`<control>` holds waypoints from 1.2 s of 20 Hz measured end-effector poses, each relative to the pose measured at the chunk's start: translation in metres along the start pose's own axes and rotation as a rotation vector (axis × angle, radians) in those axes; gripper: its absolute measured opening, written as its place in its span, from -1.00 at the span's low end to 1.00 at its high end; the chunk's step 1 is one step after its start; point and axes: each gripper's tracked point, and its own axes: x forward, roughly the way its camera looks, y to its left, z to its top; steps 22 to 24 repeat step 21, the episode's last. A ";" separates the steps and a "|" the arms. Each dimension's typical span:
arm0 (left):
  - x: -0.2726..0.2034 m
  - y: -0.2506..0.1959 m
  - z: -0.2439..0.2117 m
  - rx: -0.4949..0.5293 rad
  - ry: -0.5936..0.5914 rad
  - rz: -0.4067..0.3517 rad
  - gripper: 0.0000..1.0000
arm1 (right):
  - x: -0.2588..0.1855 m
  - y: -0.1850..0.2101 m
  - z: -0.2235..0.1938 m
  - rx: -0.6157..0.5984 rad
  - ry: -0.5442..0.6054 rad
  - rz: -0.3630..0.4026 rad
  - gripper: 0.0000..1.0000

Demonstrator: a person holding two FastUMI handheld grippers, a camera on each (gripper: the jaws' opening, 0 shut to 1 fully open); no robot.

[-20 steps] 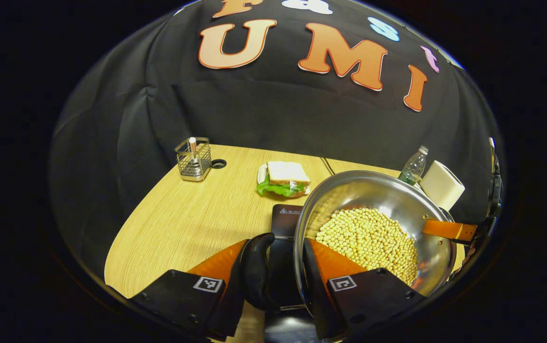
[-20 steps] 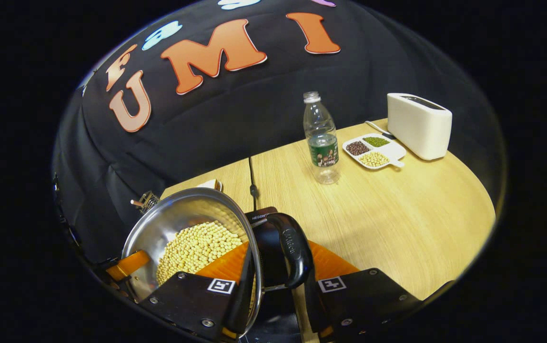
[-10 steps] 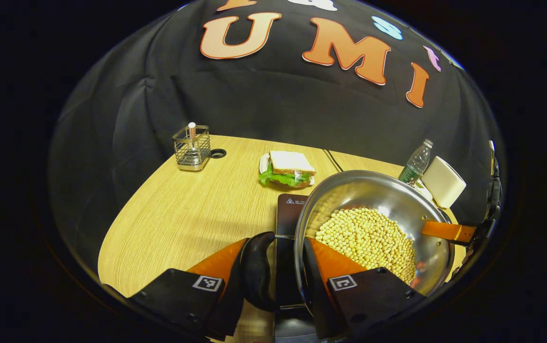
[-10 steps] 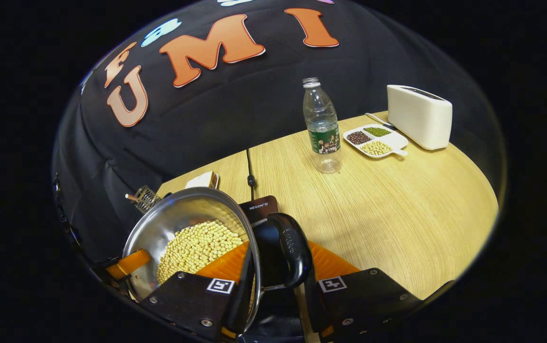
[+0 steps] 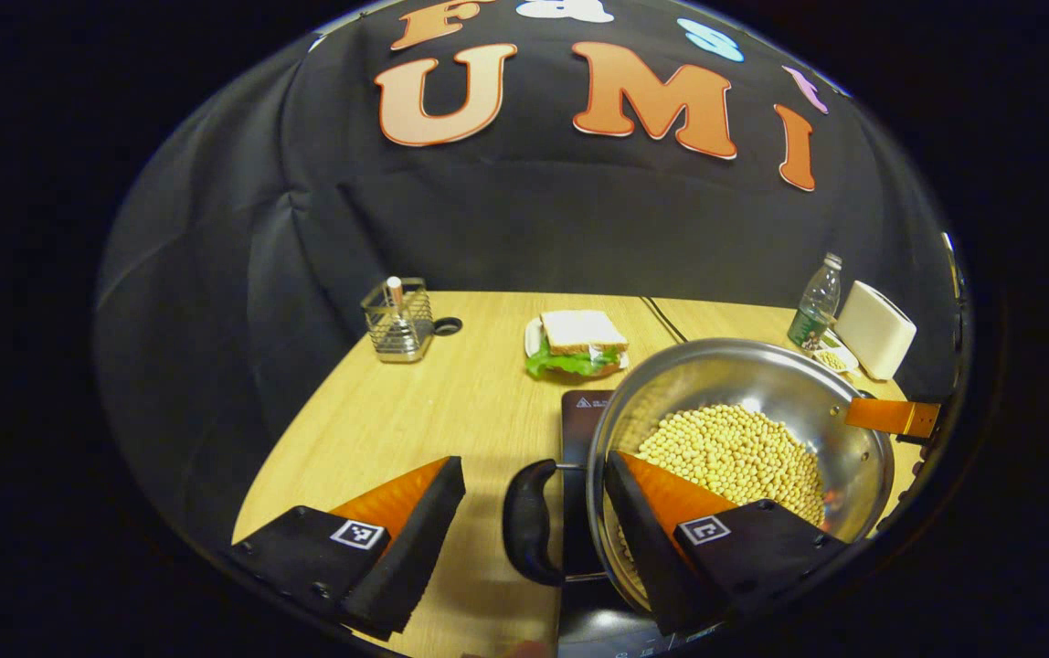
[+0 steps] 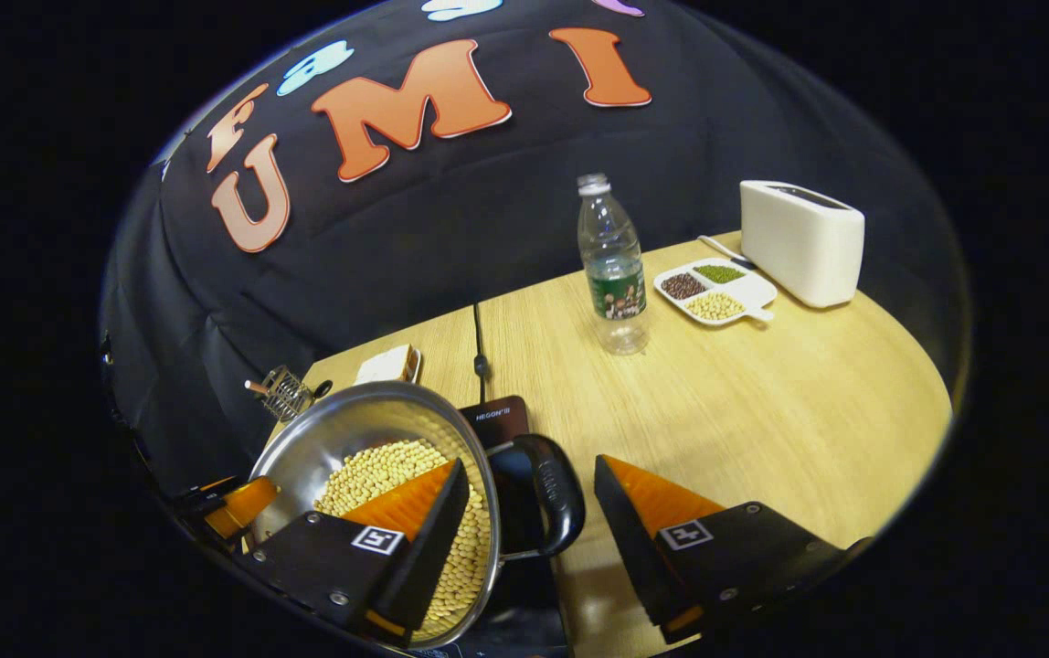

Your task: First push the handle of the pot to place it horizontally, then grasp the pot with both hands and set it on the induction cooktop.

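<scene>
A steel pot (image 5: 716, 375) filled with soybeans (image 5: 735, 452) sits on the black induction cooktop (image 5: 579, 420). In the left gripper view my left gripper (image 5: 534, 461) is open. The pot's black side handle (image 5: 524, 525) lies free between its fingers, and the right finger hangs over the rim. In the right gripper view my right gripper (image 6: 529, 464) is open too. The other black handle (image 6: 561, 493) lies loose in the gap, and the left finger reaches over the pot (image 6: 351, 425). A corner of the cooktop (image 6: 495, 416) shows behind that handle.
On the wooden table stand a sandwich on a plate (image 5: 579, 343) and a wire holder (image 5: 399, 315) at the back left. A water bottle (image 6: 613, 265), a divided dish of beans (image 6: 715, 291) and a white toaster (image 6: 801, 239) stand at the back right. A cable (image 6: 479, 352) runs back from the cooktop.
Both grippers have gone from shut on the pot's handles to open. The pot has come down onto the cooktop, and the handles now lie free between the fingers.
</scene>
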 end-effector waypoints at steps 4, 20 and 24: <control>-0.072 0.020 0.097 0.009 -0.239 0.047 1.00 | -0.058 -0.010 0.076 -0.076 -0.173 -0.005 0.91; -0.314 0.123 0.202 -0.222 -0.651 0.146 0.97 | -0.299 -0.052 0.169 -0.343 -0.656 -0.025 0.90; -0.322 0.126 0.202 -0.209 -0.666 0.155 0.95 | -0.301 -0.056 0.168 -0.342 -0.658 -0.027 0.90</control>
